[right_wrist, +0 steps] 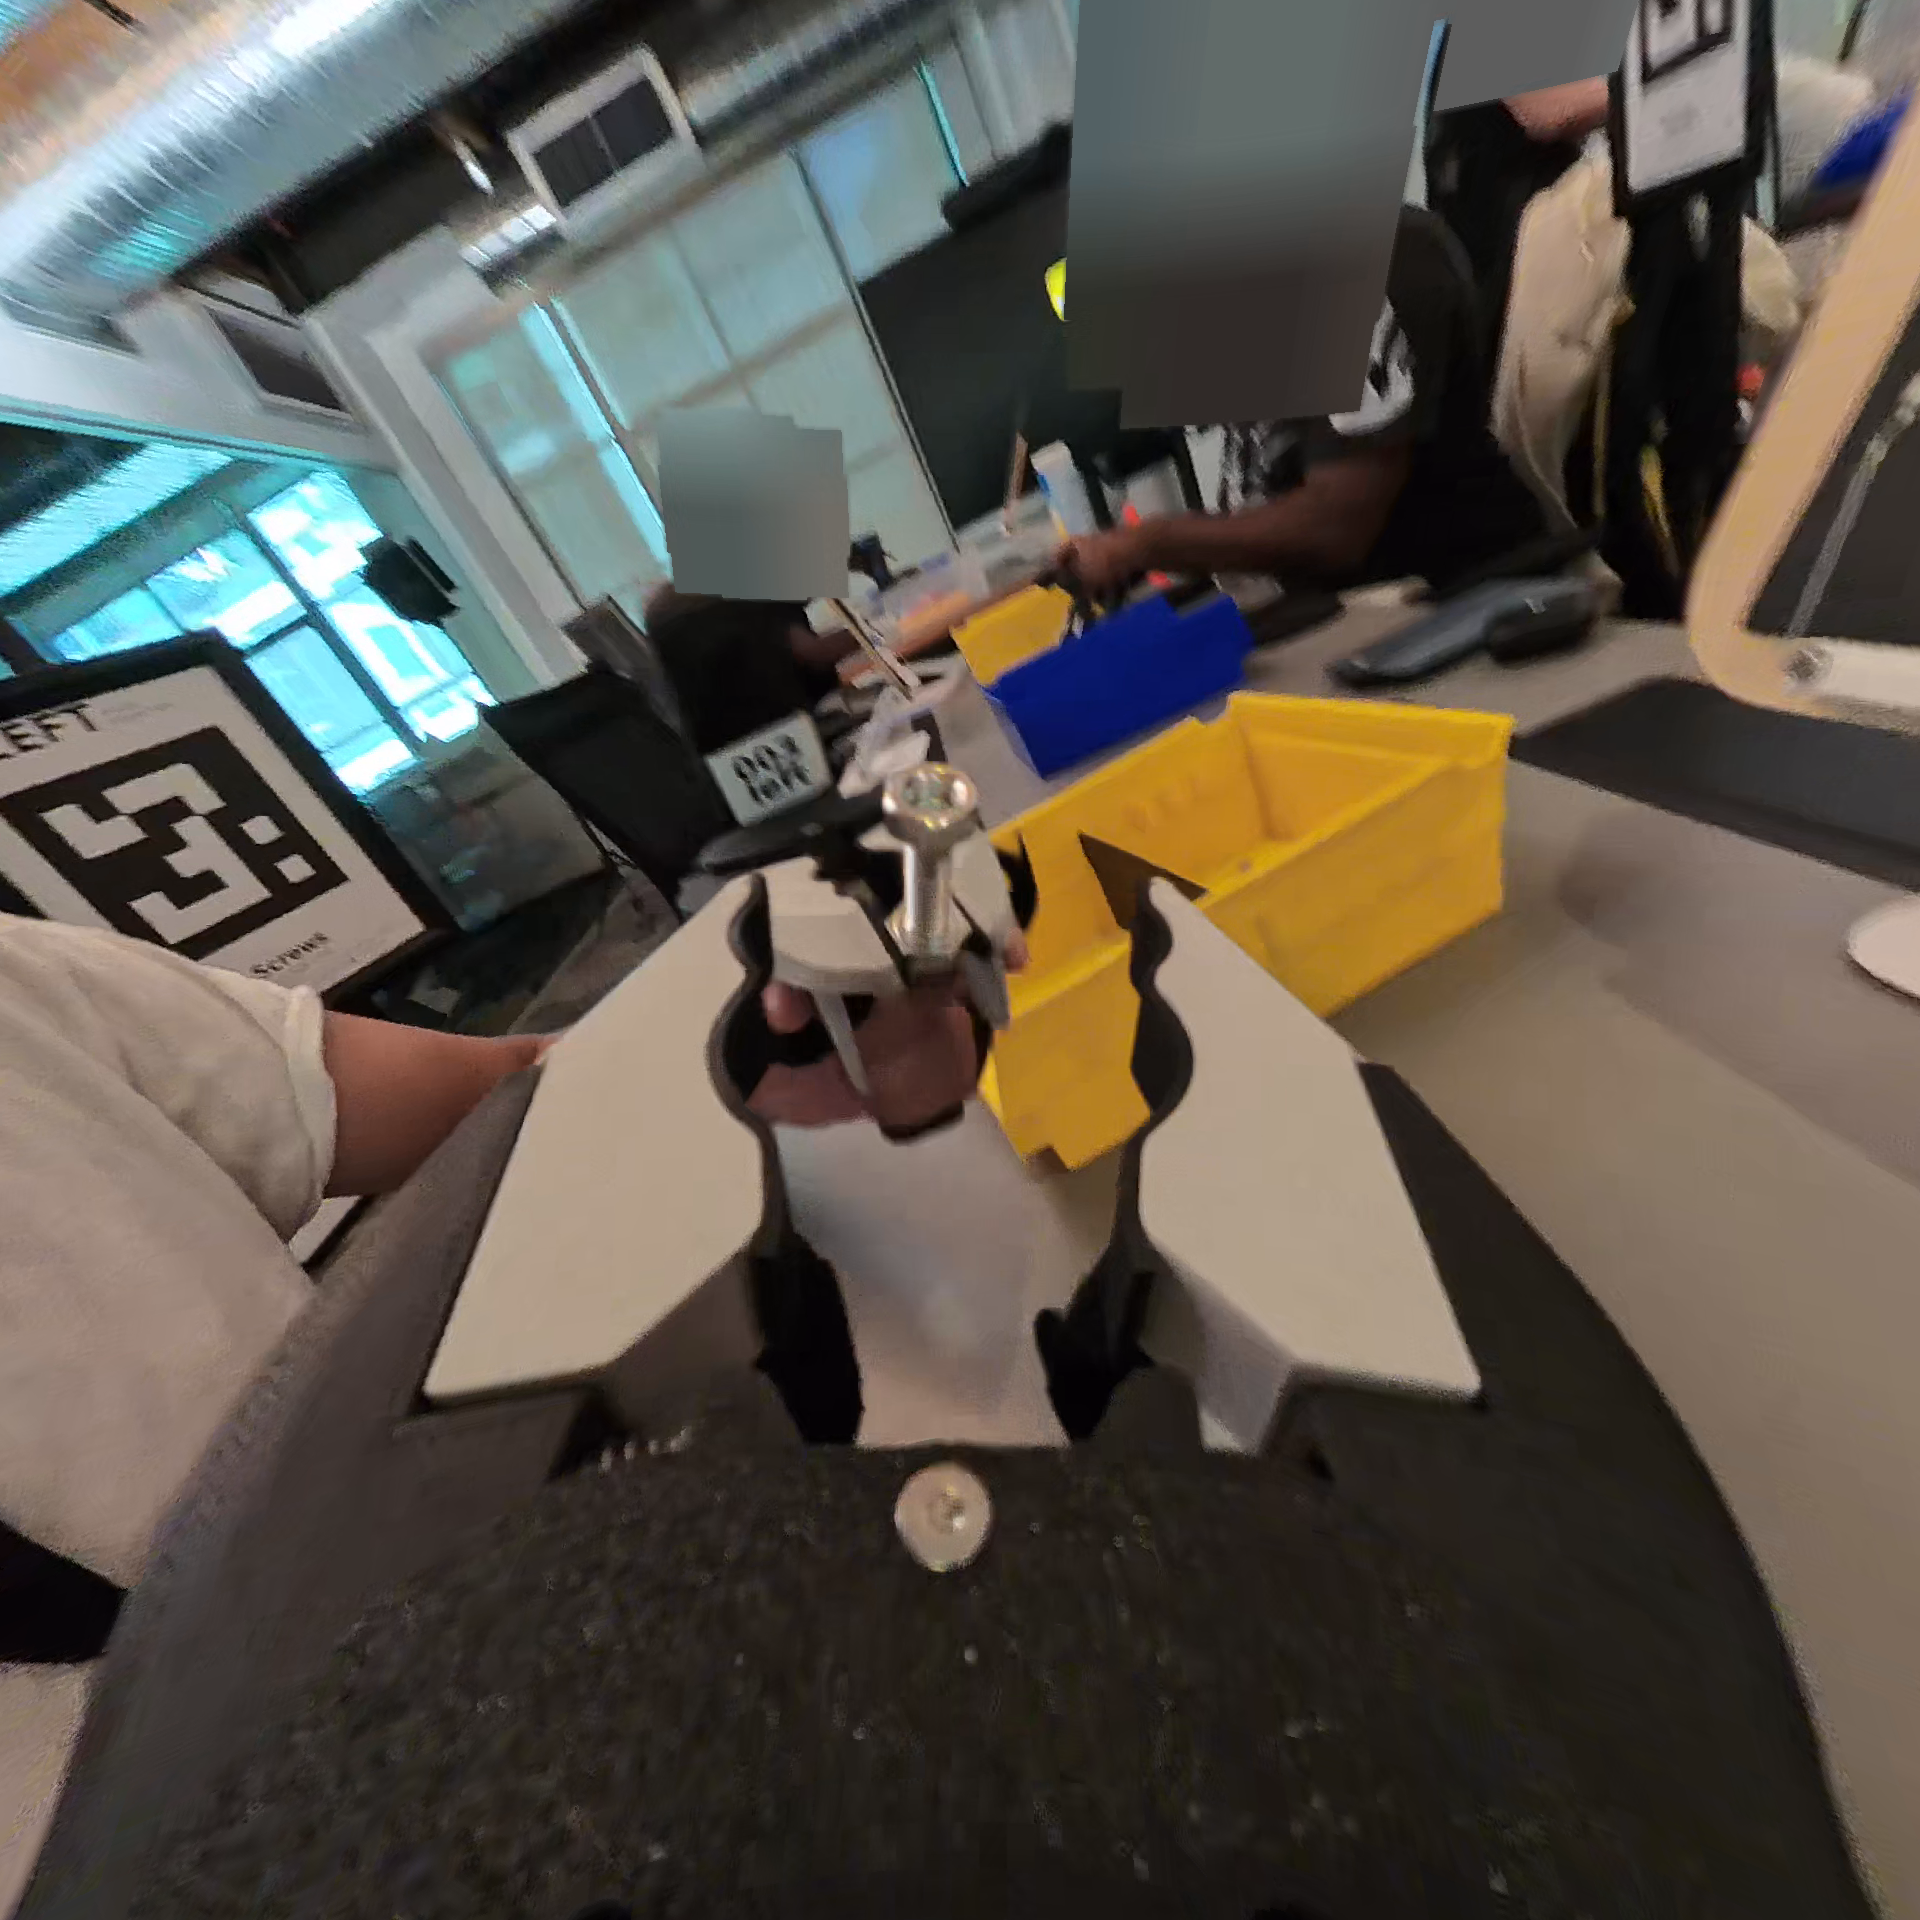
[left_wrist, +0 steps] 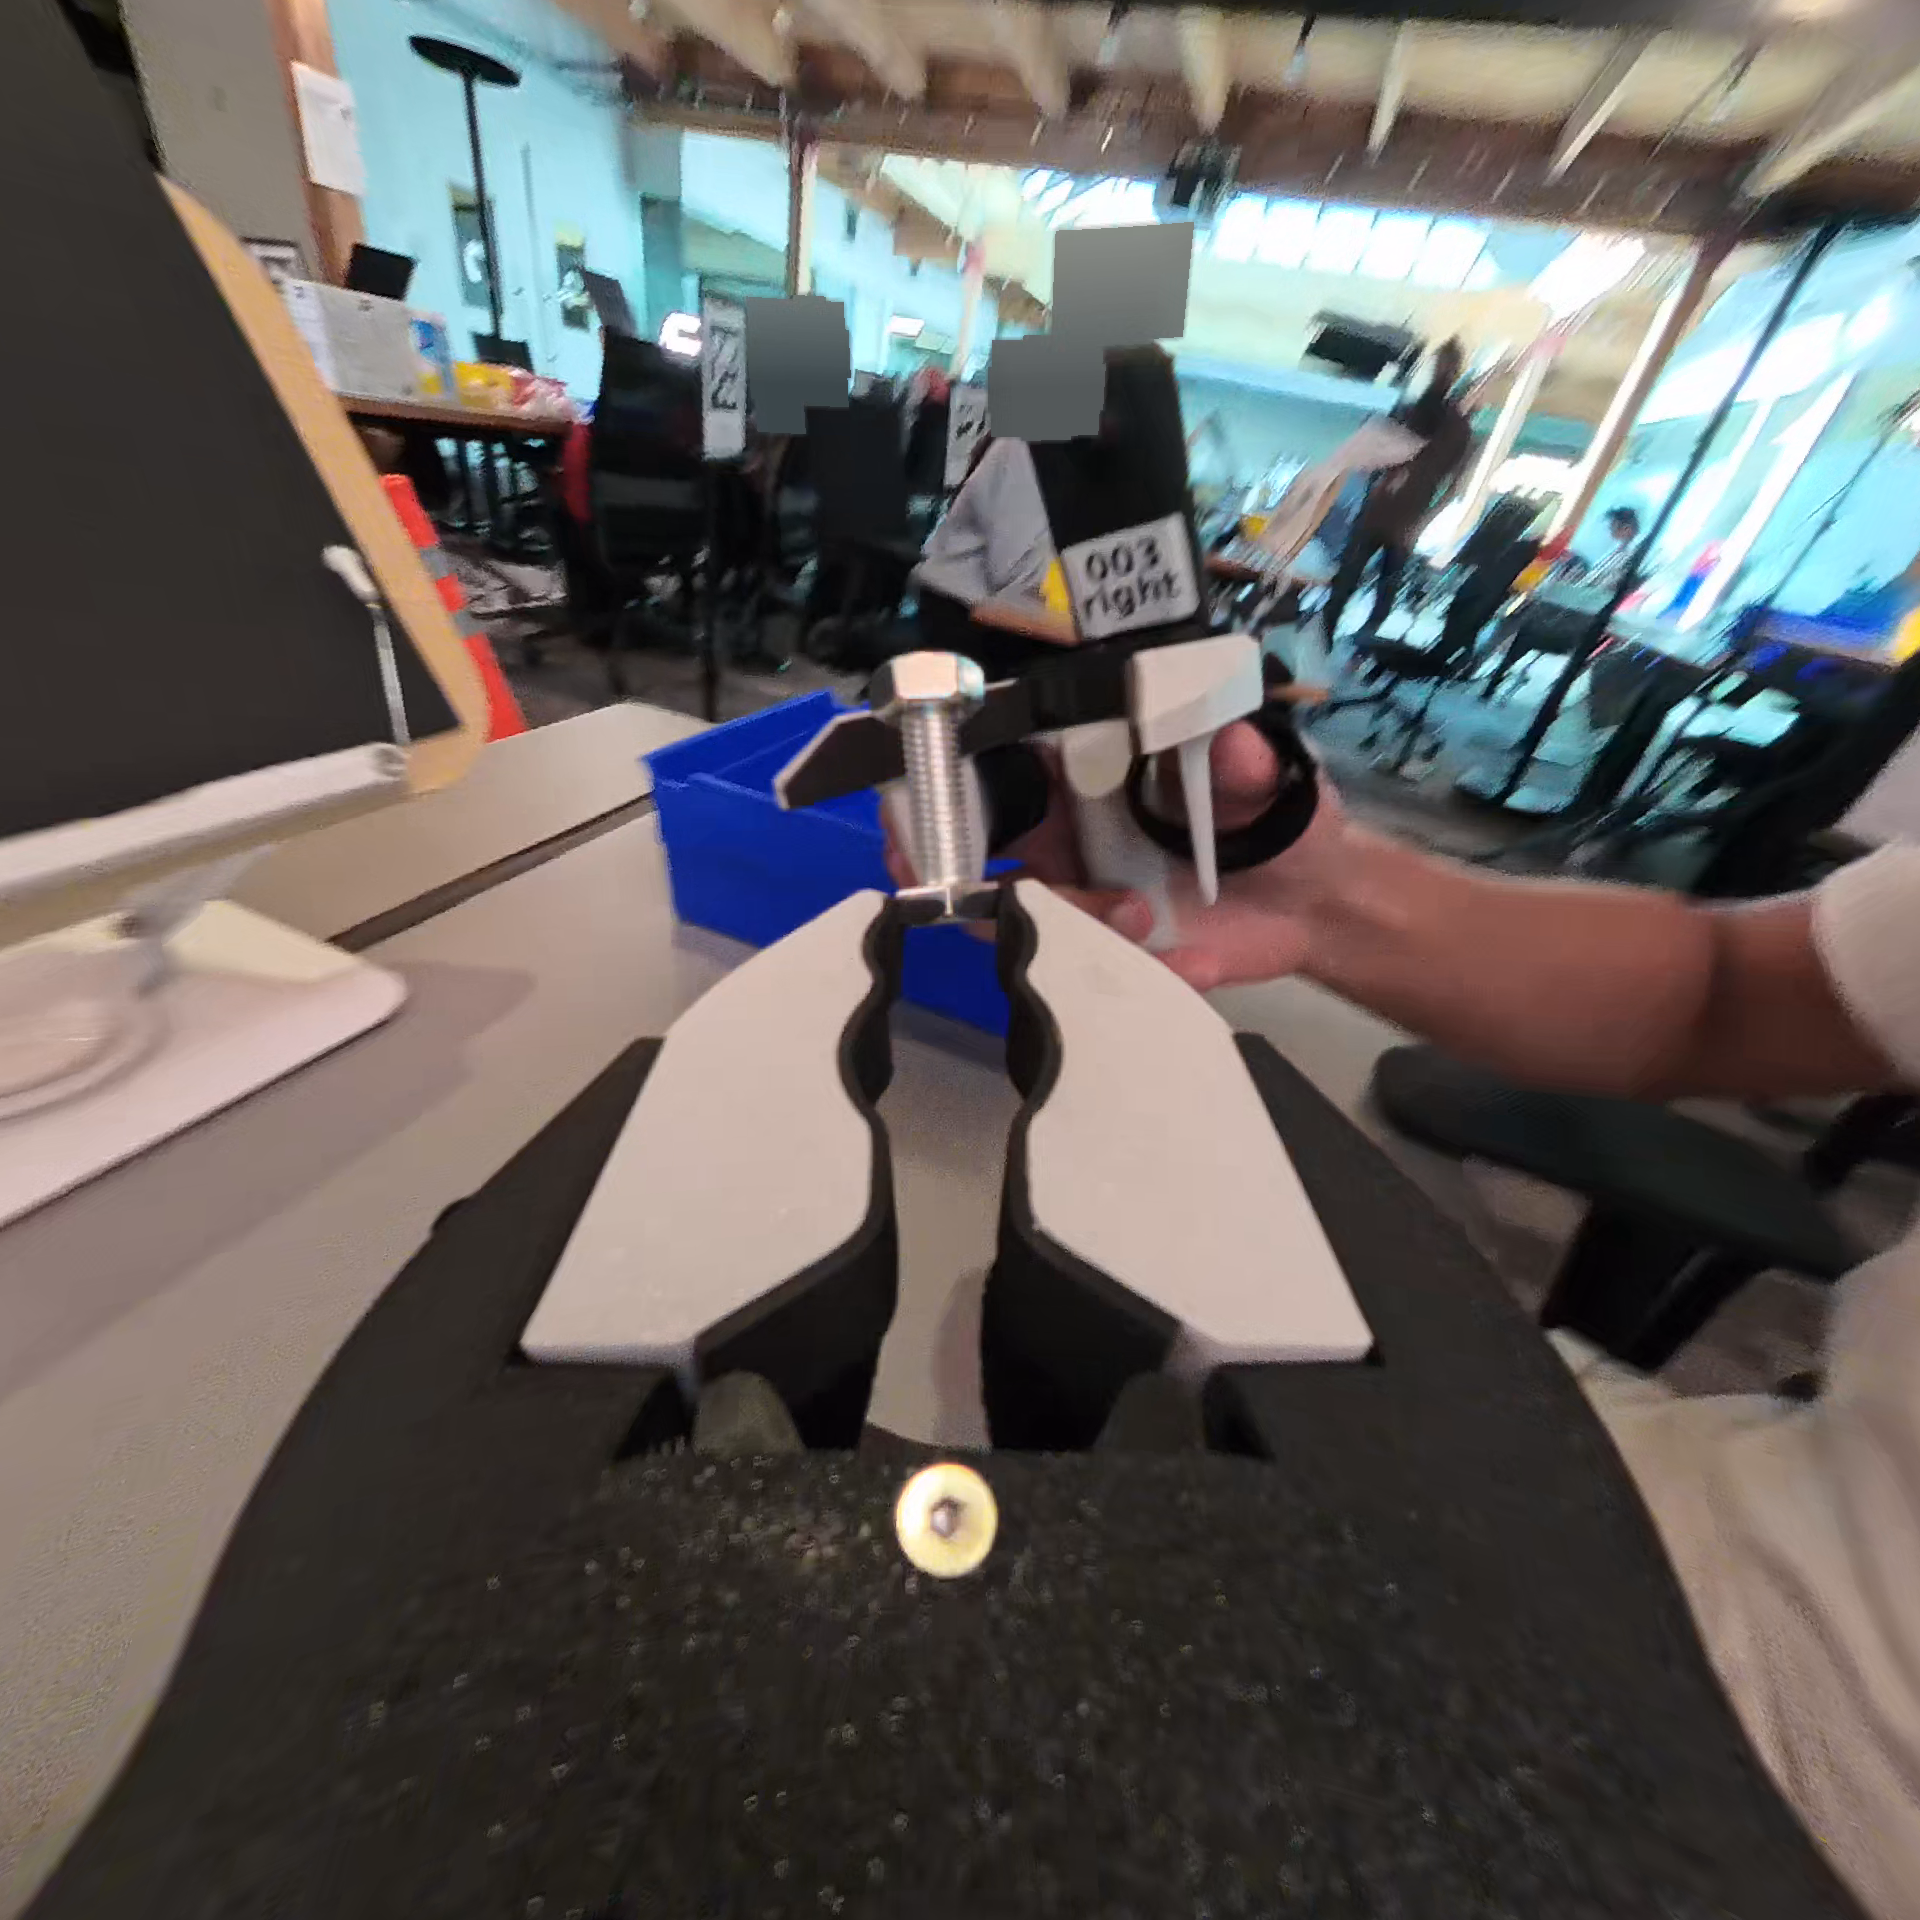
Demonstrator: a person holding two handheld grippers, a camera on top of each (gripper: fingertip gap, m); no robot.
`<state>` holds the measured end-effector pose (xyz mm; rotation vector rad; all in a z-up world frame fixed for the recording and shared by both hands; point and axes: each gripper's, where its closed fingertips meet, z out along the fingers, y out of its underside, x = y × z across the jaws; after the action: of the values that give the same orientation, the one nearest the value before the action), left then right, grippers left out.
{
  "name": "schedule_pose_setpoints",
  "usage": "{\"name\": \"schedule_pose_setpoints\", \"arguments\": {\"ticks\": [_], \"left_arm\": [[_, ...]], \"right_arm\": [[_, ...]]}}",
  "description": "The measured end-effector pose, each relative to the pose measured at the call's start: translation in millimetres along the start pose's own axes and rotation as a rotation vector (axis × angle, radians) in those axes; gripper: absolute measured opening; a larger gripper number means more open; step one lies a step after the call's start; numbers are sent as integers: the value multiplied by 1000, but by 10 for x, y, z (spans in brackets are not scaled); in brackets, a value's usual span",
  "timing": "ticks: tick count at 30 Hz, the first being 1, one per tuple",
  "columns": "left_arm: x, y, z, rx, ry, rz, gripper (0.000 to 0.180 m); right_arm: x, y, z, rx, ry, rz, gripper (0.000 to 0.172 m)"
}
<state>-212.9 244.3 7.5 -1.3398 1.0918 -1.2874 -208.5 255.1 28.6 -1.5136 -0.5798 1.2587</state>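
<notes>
Gripping a nut (left_wrist: 940, 902) under a bolt (left_wrist: 933, 774), left tongs (left_wrist: 943, 914); right tongs (right_wrist: 1039, 894) spread wide, bare.

A silver hex-head bolt (left_wrist: 938, 790) stands upright, a nut (left_wrist: 943, 900) at its lower end clamped in the left jaws.

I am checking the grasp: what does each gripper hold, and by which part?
The left gripper holds the nut at the bottom of an upright silver bolt. The right gripper is open and holds nothing.
</notes>
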Motion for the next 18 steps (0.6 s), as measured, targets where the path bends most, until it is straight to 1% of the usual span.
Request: {"name": "schedule_pose_setpoints", "arguments": {"ticks": [2,4,8,10,12,15,18], "left_arm": [[128,12,15,63,67,-85,17],[248,9,22,125,115,-136,17],[434,11,63,174,159,-161,17],[471,-20,73,200,165,-179,17],[472,-59,61,230,171,-209,17],[452,-94,25,268,167,-244,18],[392,-81,-9,289,147,-268,17]], "right_arm": [[-162,-37,58,66,-51,-39,72],[-285,-37,106,88,-86,-66,73],[-533,-16,152,95,-172,-69,73],[-615,-20,126,100,-181,-91,71],[-659,-20,82,102,-169,-106,72],[-660,-17,-16,109,-139,-115,72],[-603,-4,-123,123,-96,-135,68]]}}
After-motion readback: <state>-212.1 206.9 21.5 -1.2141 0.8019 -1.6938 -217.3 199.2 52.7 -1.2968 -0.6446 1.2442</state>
